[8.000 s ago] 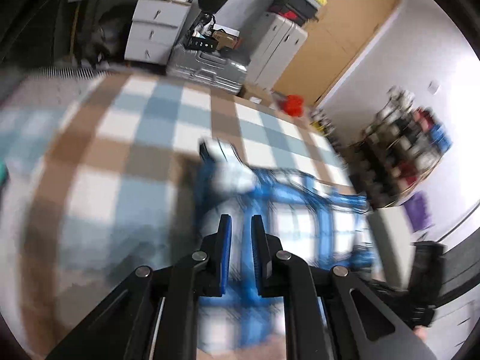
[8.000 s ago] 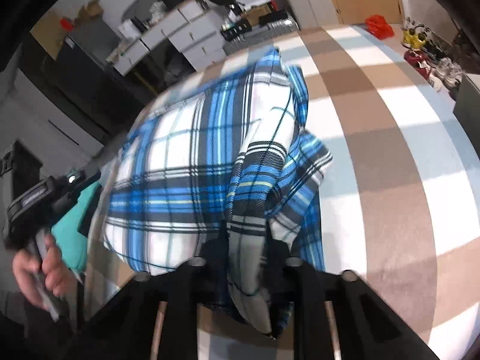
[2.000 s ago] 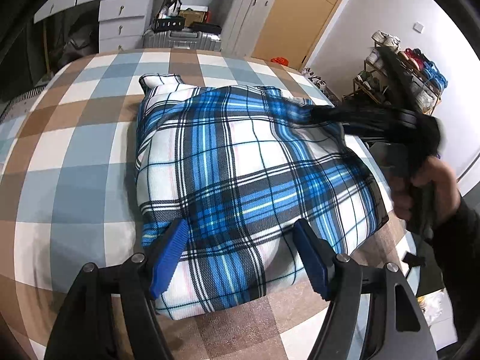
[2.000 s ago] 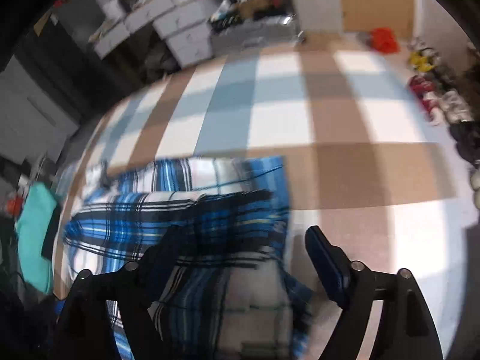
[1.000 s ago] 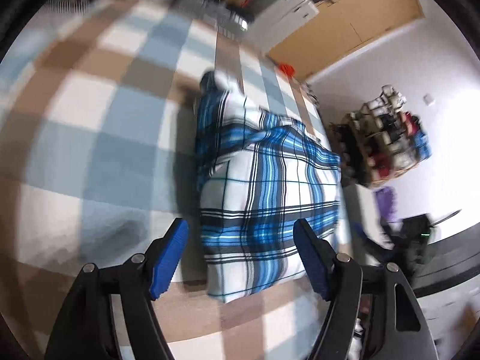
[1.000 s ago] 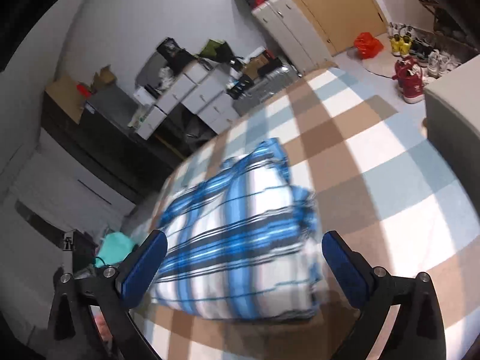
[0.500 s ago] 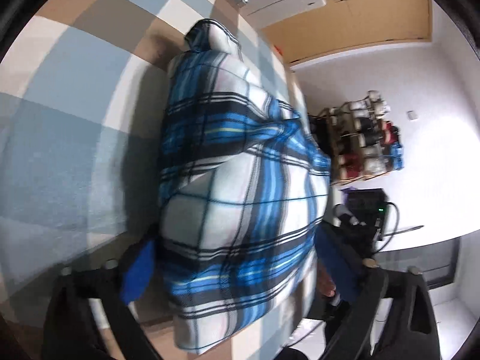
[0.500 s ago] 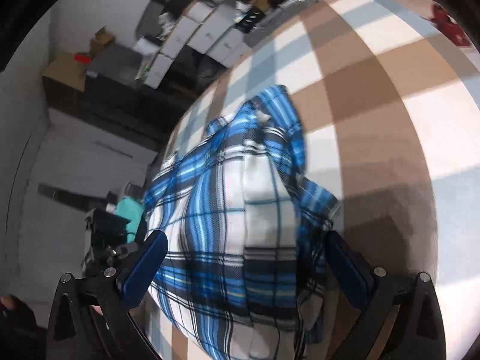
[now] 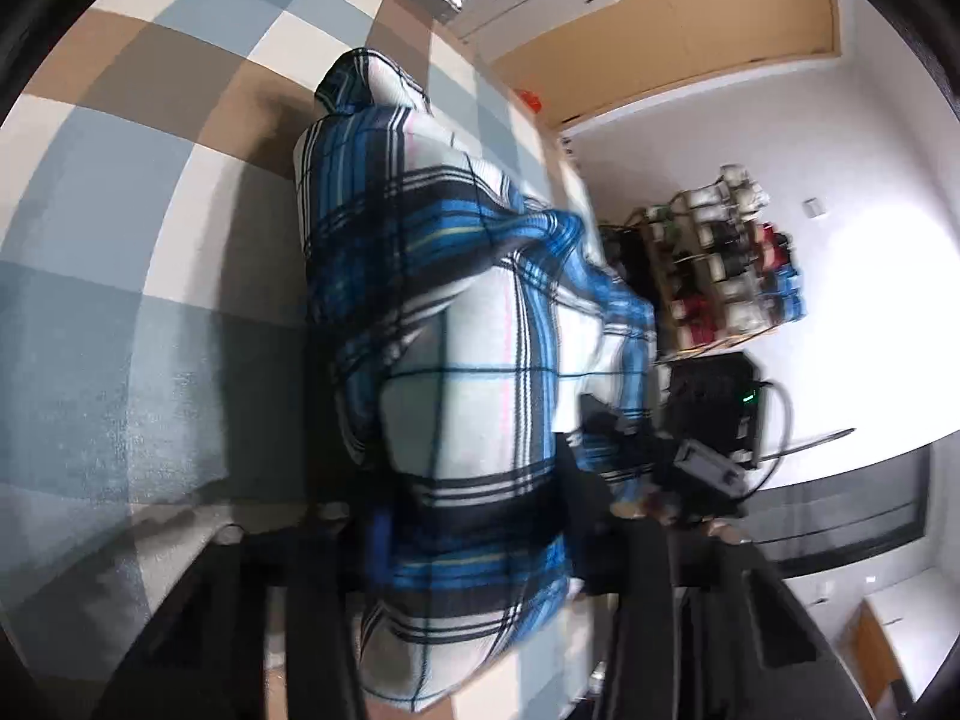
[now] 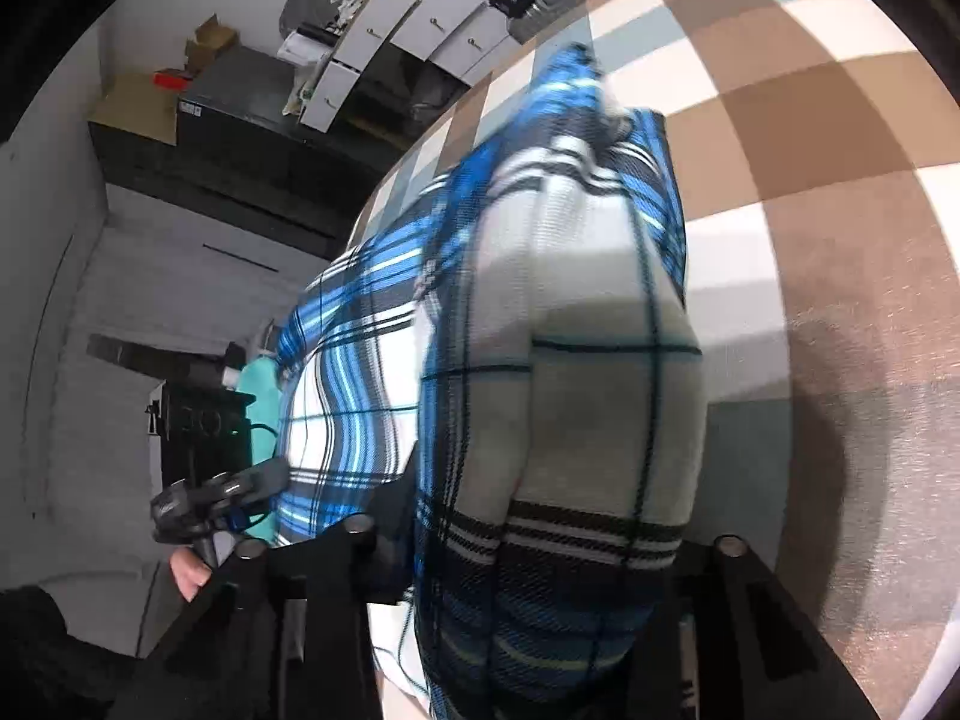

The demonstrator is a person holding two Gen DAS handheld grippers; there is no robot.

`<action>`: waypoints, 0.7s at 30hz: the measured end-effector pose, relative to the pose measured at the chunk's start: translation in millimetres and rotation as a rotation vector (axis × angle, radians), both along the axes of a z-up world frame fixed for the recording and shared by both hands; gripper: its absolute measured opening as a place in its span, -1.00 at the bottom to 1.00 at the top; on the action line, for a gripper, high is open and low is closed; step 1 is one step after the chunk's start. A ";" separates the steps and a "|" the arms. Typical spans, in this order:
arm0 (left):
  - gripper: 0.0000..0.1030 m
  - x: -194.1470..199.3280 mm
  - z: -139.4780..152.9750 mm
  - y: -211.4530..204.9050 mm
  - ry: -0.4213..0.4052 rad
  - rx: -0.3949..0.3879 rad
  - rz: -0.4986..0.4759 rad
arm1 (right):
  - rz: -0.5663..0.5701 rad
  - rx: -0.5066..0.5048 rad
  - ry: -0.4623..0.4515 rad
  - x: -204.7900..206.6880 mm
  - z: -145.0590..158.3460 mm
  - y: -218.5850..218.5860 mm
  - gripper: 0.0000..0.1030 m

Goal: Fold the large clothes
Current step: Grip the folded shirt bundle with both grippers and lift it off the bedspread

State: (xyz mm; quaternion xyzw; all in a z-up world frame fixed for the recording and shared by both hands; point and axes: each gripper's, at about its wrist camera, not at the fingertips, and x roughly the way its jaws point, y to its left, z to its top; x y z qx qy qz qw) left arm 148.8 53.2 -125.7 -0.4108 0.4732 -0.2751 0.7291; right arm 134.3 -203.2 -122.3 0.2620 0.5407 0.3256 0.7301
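A folded blue, white and black plaid garment lies bunched on a checked brown, blue and white bed cover. My left gripper has one end of the bundle between its jaws; they are closing and the pads press into the cloth. My right gripper holds the opposite end of the plaid garment the same way, its jaws also closing on the fabric. Each view shows the other hand-held gripper at the far end: the right one and the left one. The fingertips are mostly hidden by cloth.
The checked cover stretches wide around the garment. A shoe rack and a wooden door stand beyond the bed. White drawers line the far wall. A teal cloth lies past the bed edge.
Both grippers have come down onto the two ends of the folded garment. Their jaws, wide open a moment ago, have narrowed onto the cloth, which now bulges between them.
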 end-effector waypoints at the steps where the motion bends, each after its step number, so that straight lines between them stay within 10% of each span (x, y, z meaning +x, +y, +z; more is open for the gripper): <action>1: -0.46 -0.5 2.1 -1.2 -0.008 0.020 0.000 | -0.006 0.004 0.000 -3.1 1.6 0.0 -0.43; 21: -0.56 3.1 15.4 5.0 0.028 -0.035 0.053 | -0.064 0.101 0.008 -15.2 27.6 4.2 -0.53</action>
